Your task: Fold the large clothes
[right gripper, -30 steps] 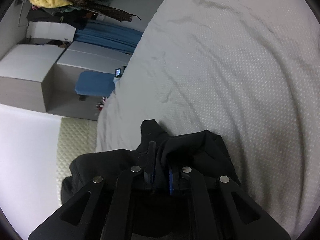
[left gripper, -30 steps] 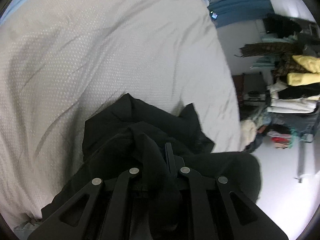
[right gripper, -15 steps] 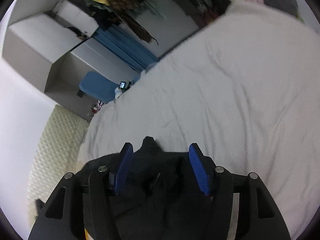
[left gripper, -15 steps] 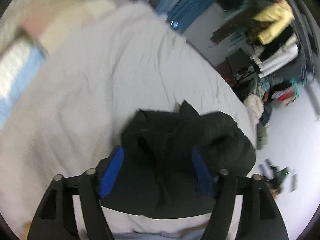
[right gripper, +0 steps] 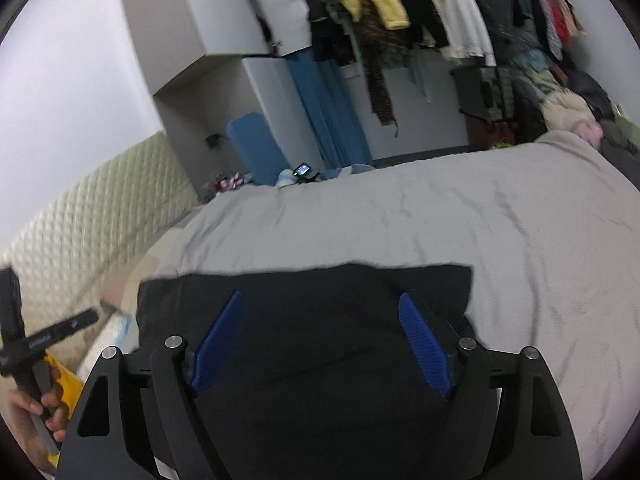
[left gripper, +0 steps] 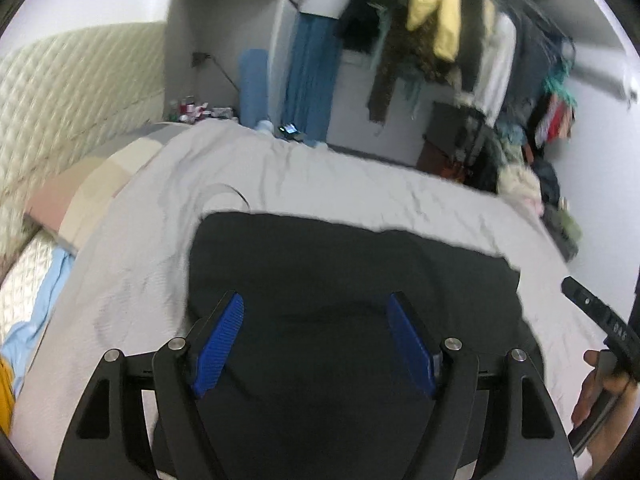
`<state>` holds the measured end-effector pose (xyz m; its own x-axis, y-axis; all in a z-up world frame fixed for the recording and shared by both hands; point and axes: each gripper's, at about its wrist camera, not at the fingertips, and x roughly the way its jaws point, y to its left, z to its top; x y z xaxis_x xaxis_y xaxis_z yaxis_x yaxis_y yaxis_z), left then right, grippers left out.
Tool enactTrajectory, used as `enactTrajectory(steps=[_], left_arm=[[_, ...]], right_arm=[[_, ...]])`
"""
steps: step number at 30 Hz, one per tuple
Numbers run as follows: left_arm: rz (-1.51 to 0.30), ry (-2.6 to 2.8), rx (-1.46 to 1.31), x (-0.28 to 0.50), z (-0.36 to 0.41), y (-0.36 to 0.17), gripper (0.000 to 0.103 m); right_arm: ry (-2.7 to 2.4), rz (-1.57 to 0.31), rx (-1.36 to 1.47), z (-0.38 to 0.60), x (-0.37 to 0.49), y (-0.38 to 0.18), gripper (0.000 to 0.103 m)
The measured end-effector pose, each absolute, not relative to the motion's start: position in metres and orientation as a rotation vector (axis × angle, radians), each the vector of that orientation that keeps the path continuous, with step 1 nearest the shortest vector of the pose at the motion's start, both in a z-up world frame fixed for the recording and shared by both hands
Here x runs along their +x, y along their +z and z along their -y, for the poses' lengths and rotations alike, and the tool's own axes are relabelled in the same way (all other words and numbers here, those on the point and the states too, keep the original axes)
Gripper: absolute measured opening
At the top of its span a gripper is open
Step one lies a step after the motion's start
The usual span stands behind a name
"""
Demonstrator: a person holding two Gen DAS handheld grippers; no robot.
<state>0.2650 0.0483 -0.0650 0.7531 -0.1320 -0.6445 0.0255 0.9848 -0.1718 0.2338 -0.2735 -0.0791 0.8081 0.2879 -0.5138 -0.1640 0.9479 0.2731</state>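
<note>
**Two spread grippers over one black garment on the bed**

One black garment lies on the grey bedspread, spread in a rough rectangle at the near side of the bed. Its far edge runs almost straight across and two corners show, one at the far left and one at the far right. In the right wrist view the same garment fills the near middle of the grey bedspread.

The left gripper is spread wide, its two blue pads well apart above the cloth and gripping nothing. The right gripper is likewise spread wide, its two blue pads apart over the garment and holding nothing.

One hand shows at the right edge of the left wrist view, around a gripper handle. One hand shows at the near left of the right wrist view, also on a handle.

To the far left stands one quilted headboard. Beyond the bed hang one blue curtain and one rail of clothes, among them one yellow jacket. One small lit screen sits at the far edge of the bed.
</note>
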Motion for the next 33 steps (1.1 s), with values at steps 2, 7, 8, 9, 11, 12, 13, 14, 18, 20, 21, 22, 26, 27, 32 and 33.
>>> enactTrajectory(steps=[2,7,8,9,11,12,13,14,18,20,21,22,26,27,32,33], left_arm=[[-0.707,-0.117,-0.107,0.269,-0.027,-0.080,0.075],[-0.692,-0.133,-0.045,0.283,0.008,-0.113,0.075],[-0.702,-0.133,-0.040,0.287,0.011,-0.120,0.075],[-0.720,-0.132,-0.043,0.292,0.013,-0.126,0.075],[-0.745,-0.130,-0.054,0.302,0.012,-0.135,0.075],[-0.749,-0.127,-0.050,0.306,0.013,-0.136,0.075],[-0.753,-0.124,-0.044,0.310,0.015,-0.135,0.075],[-0.760,-0.121,-0.033,0.316,0.017,-0.137,0.075],[-0.780,-0.115,-0.020,0.335,0.020,-0.138,0.075],[-0.780,-0.113,-0.020,0.345,0.020,-0.139,0.075],[-0.779,-0.110,-0.018,0.350,0.020,-0.140,0.075],[-0.777,-0.107,-0.016,0.354,0.019,-0.142,0.075],[-0.764,-0.112,-0.003,0.360,0.023,-0.151,0.075],[-0.763,-0.112,-0.004,0.362,0.023,-0.153,0.076],[-0.769,-0.120,-0.023,0.374,0.019,-0.162,0.078],[-0.768,-0.122,-0.031,0.376,0.017,-0.165,0.079]], right_arm=[[0.245,-0.573,0.192,0.260,0.227,-0.099,0.085],[0.240,-0.615,0.133,0.245,0.238,-0.143,0.087],[0.245,-0.626,0.132,0.244,0.241,-0.149,0.088],[0.249,-0.626,0.129,0.242,0.245,-0.153,0.089],[0.247,-0.608,0.119,0.240,0.250,-0.155,0.094],[0.248,-0.605,0.112,0.238,0.254,-0.156,0.095],[0.248,-0.606,0.106,0.236,0.256,-0.158,0.098],[0.246,-0.607,0.096,0.233,0.261,-0.158,0.099],[0.222,-0.604,0.063,0.226,0.276,-0.160,0.101],[0.221,-0.605,0.051,0.224,0.284,-0.162,0.101],[0.221,-0.612,0.048,0.223,0.290,-0.163,0.101],[0.221,-0.619,0.051,0.224,0.293,-0.164,0.101],[0.226,-0.637,0.081,0.230,0.303,-0.166,0.103],[0.226,-0.640,0.090,0.231,0.306,-0.168,0.103],[0.242,-0.665,0.092,0.230,0.317,-0.176,0.103],[0.247,-0.670,0.096,0.231,0.319,-0.177,0.103]])
